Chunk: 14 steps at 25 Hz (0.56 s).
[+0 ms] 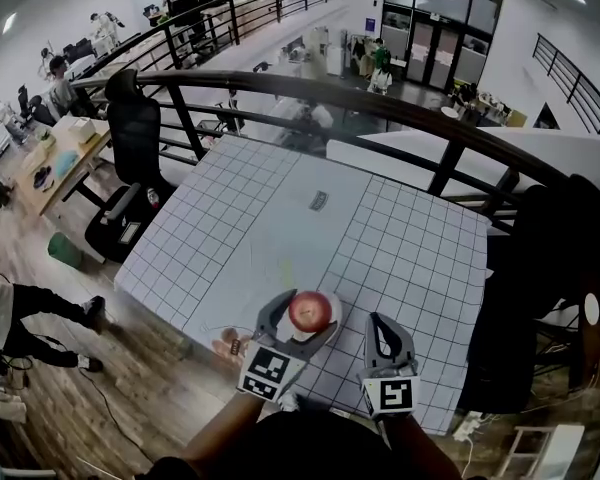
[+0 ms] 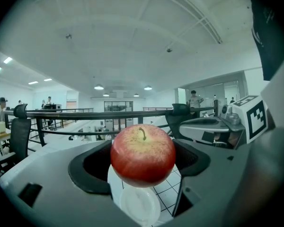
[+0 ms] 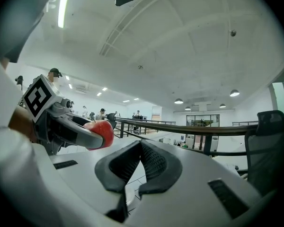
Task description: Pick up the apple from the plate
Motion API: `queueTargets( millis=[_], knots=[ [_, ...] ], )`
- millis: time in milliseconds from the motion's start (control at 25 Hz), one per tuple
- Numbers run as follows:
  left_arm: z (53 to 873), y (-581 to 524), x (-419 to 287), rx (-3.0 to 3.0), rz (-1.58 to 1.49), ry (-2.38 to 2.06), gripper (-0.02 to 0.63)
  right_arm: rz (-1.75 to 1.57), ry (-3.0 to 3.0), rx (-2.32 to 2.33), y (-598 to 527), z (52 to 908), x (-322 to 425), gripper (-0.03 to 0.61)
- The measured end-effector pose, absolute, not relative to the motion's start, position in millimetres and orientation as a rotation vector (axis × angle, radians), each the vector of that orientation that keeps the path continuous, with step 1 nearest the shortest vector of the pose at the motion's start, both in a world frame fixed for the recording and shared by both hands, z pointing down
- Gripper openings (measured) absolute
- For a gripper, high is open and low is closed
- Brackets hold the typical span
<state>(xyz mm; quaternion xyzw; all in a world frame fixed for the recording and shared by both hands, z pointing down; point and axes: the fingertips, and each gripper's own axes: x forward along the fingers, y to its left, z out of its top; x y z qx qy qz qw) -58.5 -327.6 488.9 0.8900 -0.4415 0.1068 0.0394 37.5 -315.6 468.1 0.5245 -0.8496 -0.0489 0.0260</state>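
A red apple (image 1: 310, 311) with a yellowish top and a short stem sits between the two fingers of my left gripper (image 1: 306, 318), which is shut on it. In the left gripper view the apple (image 2: 143, 155) hangs lifted above a small white plate (image 2: 140, 206) on the gridded table. My right gripper (image 1: 382, 324) is just to the right of the left one, near the table's front edge. In the right gripper view its jaws (image 3: 141, 151) are closed against each other with nothing between them, and the apple (image 3: 103, 132) shows at the left.
The white gridded table (image 1: 400, 238) carries a small dark object (image 1: 318, 201) near its middle. A black curved railing (image 1: 380, 103) runs behind the table, and a black office chair (image 1: 135, 133) stands off its left corner.
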Motion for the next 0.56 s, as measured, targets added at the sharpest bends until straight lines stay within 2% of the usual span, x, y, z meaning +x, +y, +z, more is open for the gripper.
queueTargets(
  millis=[560],
  knots=[
    [492.7,-332.0,-53.1,2.708,0.315,-1.32,0.411,-0.176,-2.614,1.632,-316.6,464.9,43.6,0.023]
  ],
)
